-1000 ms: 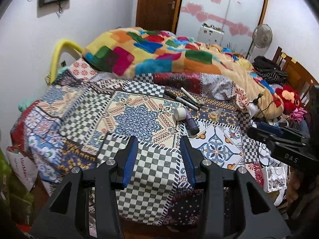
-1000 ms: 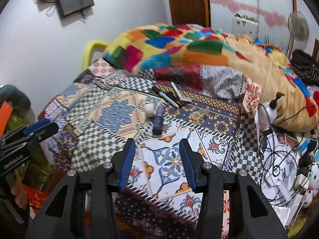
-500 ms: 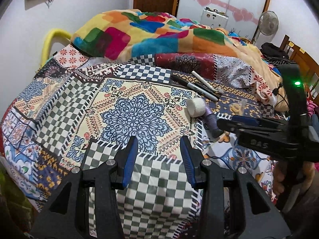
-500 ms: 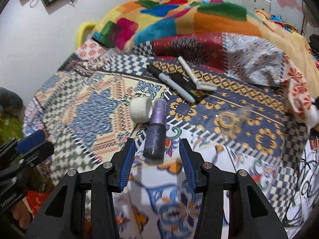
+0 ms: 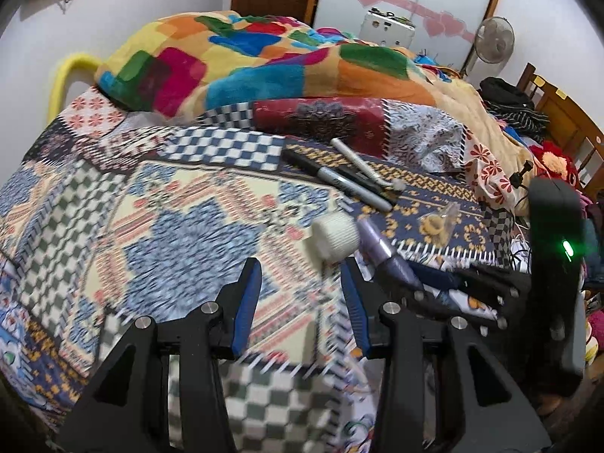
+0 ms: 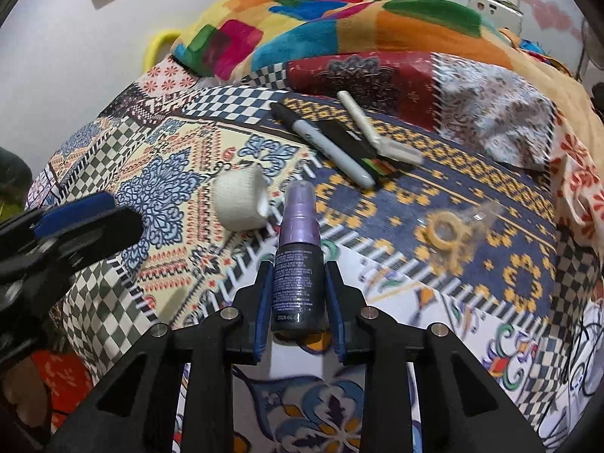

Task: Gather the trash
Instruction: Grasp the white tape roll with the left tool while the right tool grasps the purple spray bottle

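Left gripper (image 5: 301,294) was open over the patchwork bedspread (image 5: 113,204), nothing between its jaws; white cap (image 6: 241,202) lay just ahead. Right gripper (image 6: 298,294) was closing, pads against the purple spray bottle (image 6: 298,264) lying on the spread.

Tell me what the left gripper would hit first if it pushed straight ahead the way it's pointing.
Probably the patterned bedspread: the left gripper is open and empty, angled down at bare cloth. The white cap lies just right of that line; depth is unclear, so it might be clipped.

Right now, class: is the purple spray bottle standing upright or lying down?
Lying down: the purple spray bottle rests lengthwise on the bedspread, clear cap pointing away.
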Motion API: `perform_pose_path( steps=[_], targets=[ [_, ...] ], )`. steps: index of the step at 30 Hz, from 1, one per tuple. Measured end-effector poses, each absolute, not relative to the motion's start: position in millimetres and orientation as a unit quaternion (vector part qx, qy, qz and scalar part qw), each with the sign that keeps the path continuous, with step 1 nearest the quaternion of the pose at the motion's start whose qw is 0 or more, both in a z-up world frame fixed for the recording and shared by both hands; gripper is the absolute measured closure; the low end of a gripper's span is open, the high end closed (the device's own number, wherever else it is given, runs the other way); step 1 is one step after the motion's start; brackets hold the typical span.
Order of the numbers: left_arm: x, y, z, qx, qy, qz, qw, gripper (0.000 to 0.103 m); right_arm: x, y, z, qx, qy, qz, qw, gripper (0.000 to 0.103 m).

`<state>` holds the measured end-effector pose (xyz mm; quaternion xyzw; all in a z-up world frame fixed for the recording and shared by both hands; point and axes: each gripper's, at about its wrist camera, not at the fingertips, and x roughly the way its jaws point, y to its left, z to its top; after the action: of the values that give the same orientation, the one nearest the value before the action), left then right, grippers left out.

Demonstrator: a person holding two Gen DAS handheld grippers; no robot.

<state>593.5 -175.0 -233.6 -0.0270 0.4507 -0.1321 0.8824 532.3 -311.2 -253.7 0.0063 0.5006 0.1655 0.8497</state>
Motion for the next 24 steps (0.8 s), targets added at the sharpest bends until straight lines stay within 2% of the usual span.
perform_pose_path(
  steps=[12,15,24],
  targets=[
    [638.5,-213.3,-269.8,-0.034,0.481,-0.112,0.869,0.061,514.9,-342.0,-242.1,0.028,0.484,0.146,0.862,0.079],
    [640.3,-214.1,-275.0,-0.04,0.484,-0.109,0.868,0.079,513.8,-342.4,-238.8,0.032,0.48,0.143,0.865,0.079],
    [601.7,-213.3,-237.9,-0.013,0.448,-0.127,0.885,0.079,504.3,-344.1,-214.6,0.04,0.463,0.137,0.875,0.079]
  ],
)
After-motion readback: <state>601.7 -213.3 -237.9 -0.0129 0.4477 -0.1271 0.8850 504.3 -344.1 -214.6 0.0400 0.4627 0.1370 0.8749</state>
